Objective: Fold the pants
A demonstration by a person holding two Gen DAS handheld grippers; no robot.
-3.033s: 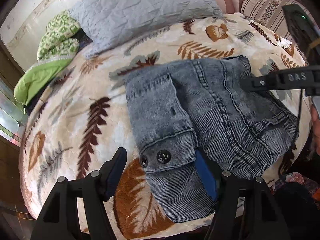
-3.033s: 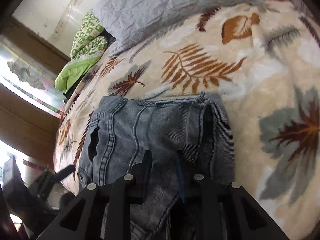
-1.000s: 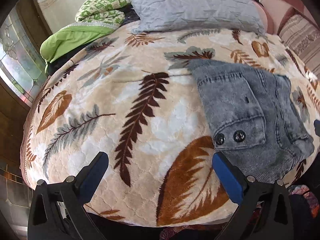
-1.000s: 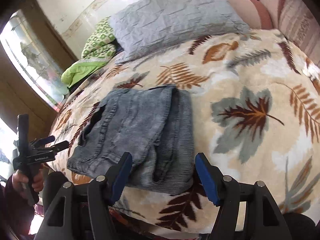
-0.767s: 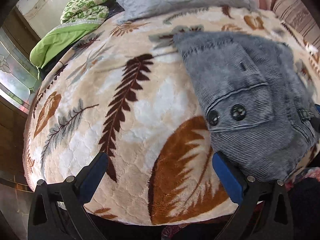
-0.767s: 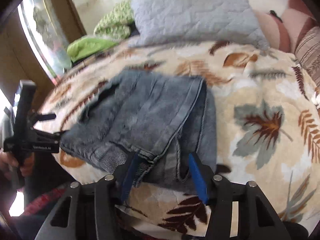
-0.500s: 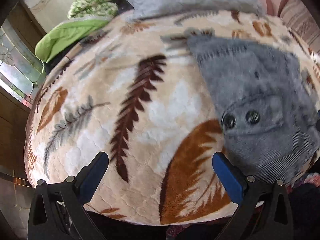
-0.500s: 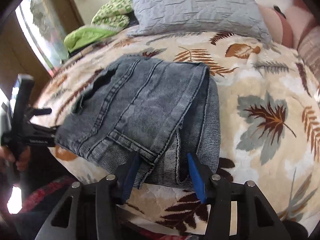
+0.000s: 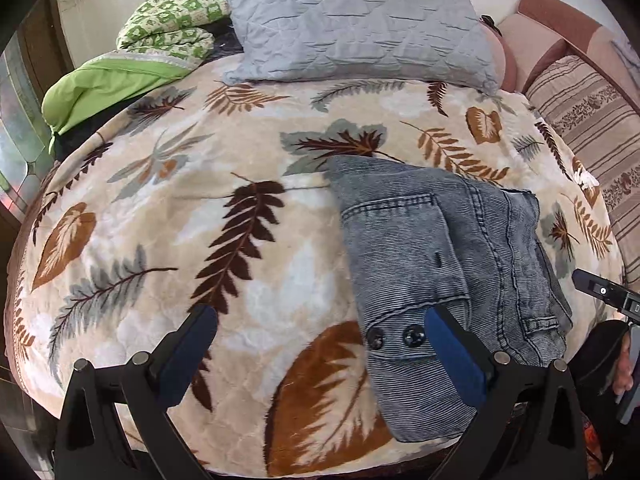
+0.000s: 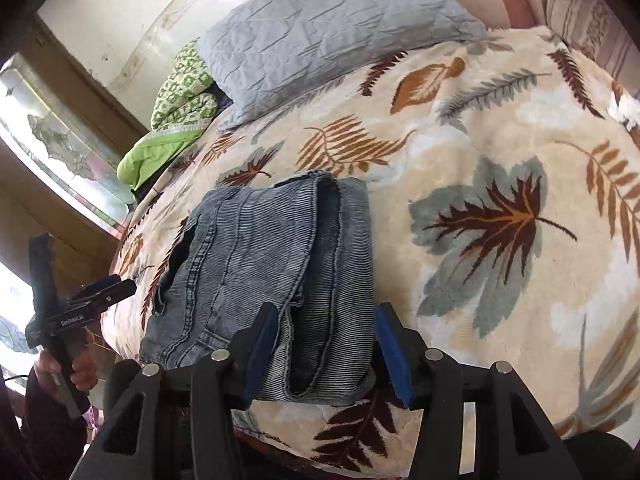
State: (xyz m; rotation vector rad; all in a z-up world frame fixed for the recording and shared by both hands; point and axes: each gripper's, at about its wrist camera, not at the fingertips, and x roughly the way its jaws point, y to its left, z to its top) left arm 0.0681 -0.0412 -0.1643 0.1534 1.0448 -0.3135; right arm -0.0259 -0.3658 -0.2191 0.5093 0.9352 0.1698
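The grey denim pants (image 9: 440, 264) lie folded into a compact stack on the leaf-patterned blanket (image 9: 160, 240). My left gripper (image 9: 320, 340) hovers wide open and empty over the blanket; its right finger overlaps the pants' buttoned corner. In the right wrist view the pants (image 10: 272, 264) sit just ahead, and my right gripper (image 10: 326, 344) frames their near end with jaws half open. I cannot tell whether the pads touch the fabric. The left gripper (image 10: 100, 292) shows at that view's left edge, held by a hand (image 10: 68, 364). The right gripper's tip (image 9: 600, 292) shows beside the pants' right edge.
A grey quilted pillow (image 9: 352, 28) and green bedding (image 9: 120, 76) lie at the far side of the bed. A striped cushion (image 9: 592, 120) runs along the right. A window in a wooden frame (image 10: 60, 148) stands to the left. The bed's near edge is directly below both grippers.
Three seconds ago both grippers were closed on the pants; both have let go. In the last second the right jaws narrowed and moved over the pants' near end. The left gripper stayed wide open.
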